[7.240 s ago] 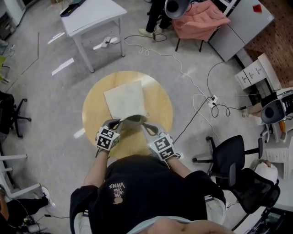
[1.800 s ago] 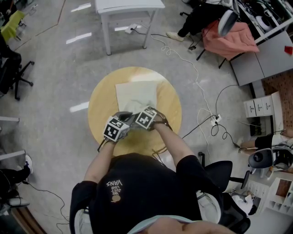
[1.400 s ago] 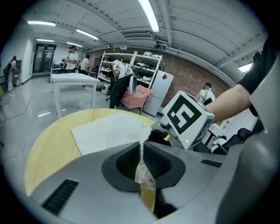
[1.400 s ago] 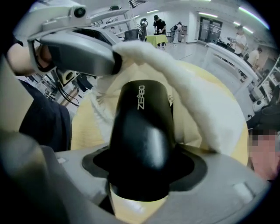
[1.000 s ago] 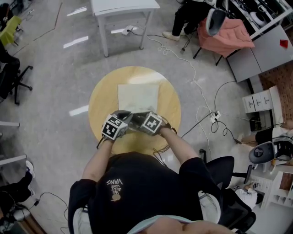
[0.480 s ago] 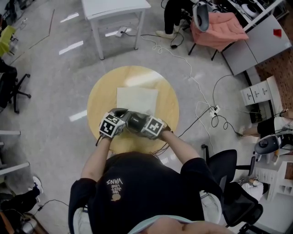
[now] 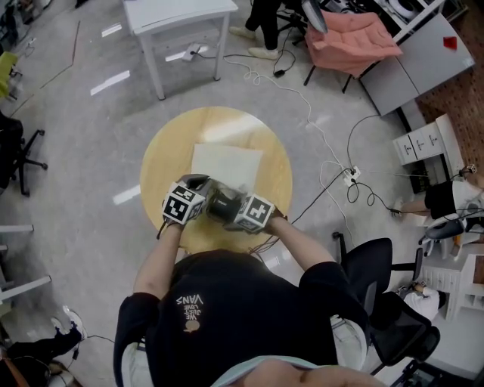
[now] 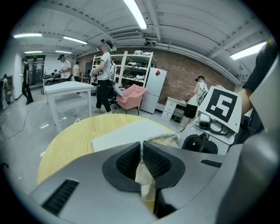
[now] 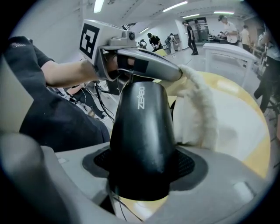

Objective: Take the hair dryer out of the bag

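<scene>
A cream cloth bag [image 7: 225,167] lies flat on the round wooden table [image 7: 168,159], its mouth toward me. My left gripper [image 7: 198,184] is shut on the bag's rim [image 8: 144,177]; the cloth is pinched between its pads. My right gripper [image 7: 227,209] is shut on the black hair dryer [image 9: 142,131], whose barrel sticks out from between the jaws. In the head view the hair dryer [image 7: 221,207] is at the bag's mouth, between the two marker cubes. In the right gripper view the bag's fuzzy rim [image 9: 202,105] curves beside the dryer, and my left gripper [image 9: 175,75] holds it up.
A thin cord [image 7: 261,243] trails off the table's near edge. A white table [image 7: 175,13] stands beyond on the floor. Cables [image 7: 333,162] run across the floor at right, near a black office chair [image 7: 372,272]. People stand in the room's background.
My right gripper has drawn back toward me and up with the hair dryer, so more of the black barrel shows outside the bag's mouth. The left gripper has kept its hold on the rim.
</scene>
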`<state>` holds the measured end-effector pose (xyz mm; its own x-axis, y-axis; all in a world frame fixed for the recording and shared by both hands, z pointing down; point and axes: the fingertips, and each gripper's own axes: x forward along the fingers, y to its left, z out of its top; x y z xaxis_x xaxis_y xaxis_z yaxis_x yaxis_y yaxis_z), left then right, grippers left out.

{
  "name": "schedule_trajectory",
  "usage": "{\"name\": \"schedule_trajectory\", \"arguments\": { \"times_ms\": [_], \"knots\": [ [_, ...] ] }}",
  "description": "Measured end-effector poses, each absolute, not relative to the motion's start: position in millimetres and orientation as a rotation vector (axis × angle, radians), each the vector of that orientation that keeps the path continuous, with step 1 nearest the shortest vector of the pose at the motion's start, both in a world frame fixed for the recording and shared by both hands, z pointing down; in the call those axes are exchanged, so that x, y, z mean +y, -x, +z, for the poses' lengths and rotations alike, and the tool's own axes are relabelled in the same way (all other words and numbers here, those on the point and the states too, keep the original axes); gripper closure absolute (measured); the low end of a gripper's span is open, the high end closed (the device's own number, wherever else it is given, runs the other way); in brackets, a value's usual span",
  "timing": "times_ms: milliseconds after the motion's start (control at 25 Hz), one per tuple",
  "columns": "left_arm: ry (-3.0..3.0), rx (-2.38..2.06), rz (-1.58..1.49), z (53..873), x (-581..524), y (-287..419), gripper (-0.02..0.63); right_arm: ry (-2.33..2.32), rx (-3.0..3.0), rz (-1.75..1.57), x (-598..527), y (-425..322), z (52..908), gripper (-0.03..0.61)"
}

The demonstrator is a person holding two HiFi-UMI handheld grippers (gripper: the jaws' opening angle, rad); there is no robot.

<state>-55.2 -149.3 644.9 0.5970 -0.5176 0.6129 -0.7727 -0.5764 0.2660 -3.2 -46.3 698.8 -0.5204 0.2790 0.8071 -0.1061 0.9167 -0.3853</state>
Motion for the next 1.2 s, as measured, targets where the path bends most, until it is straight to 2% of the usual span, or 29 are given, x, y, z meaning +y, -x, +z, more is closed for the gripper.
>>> {"name": "schedule_trajectory", "arguments": {
  "times_ms": [1200],
  "knots": [
    [-2.311,-1.075,0.648,645,-199,56,0.586,0.148,-2.118,0.486,-10,5,664,0.225]
  ]
}}
